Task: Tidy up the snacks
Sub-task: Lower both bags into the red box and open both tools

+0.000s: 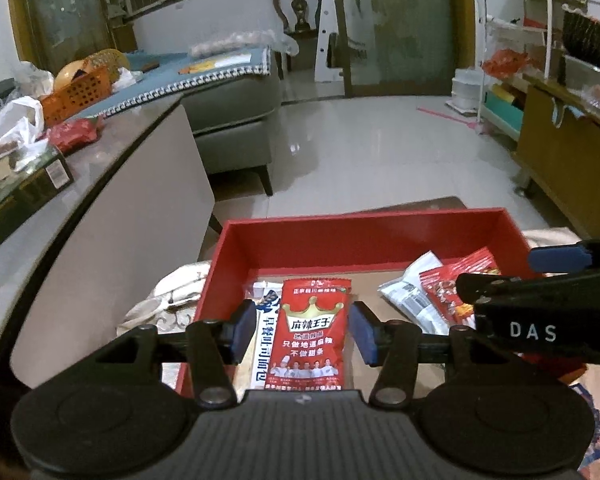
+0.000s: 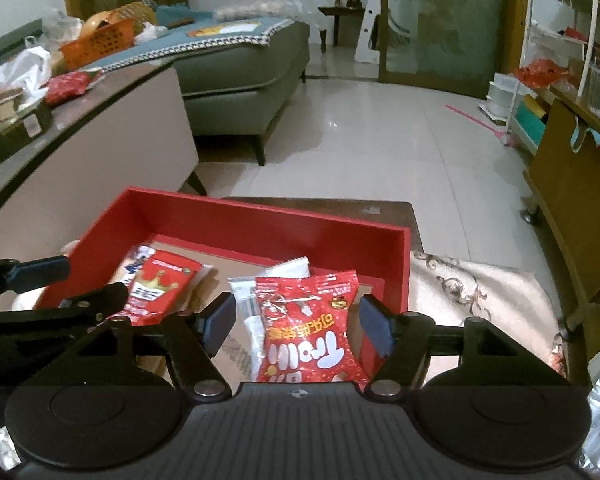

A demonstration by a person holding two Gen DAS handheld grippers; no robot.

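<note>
Inside the red box point(image 1: 364, 236) on the cloth-covered desk point(image 2: 480, 292) lie several snack packets. In the left wrist view, the left gripper point(image 1: 300, 330) hangs over the near left part of the box with its blue pads point(image 1: 242, 330) spread apart. A red crown packet point(image 1: 310, 332) lies flat between them, a clear gap on either side, so the pads do not press on it. This packet overlaps a white bread packet point(image 1: 260, 344) that pokes out to its left. Toward the right side of the box sit a white and grey packet point(image 1: 410, 292) and a red candy packet point(image 1: 448, 284) lying partly over it.

In the right wrist view, the right gripper point(image 2: 296, 322) hovers over the right part of the box, its pads likewise held wide. The red candy packet point(image 2: 312, 332) lies between them on the box floor, crinkled, with space showing at both sides, so nothing is pinched. Each gripper shows at the edge of the other's view, the two close side by side.

Beyond the box are a pale tiled floor point(image 1: 380, 148), a grey sofa point(image 2: 240, 72) with a blue blanket, and a long counter point(image 1: 112, 160) at the left carrying an orange basket point(image 1: 78, 94) and plastic bags.
</note>
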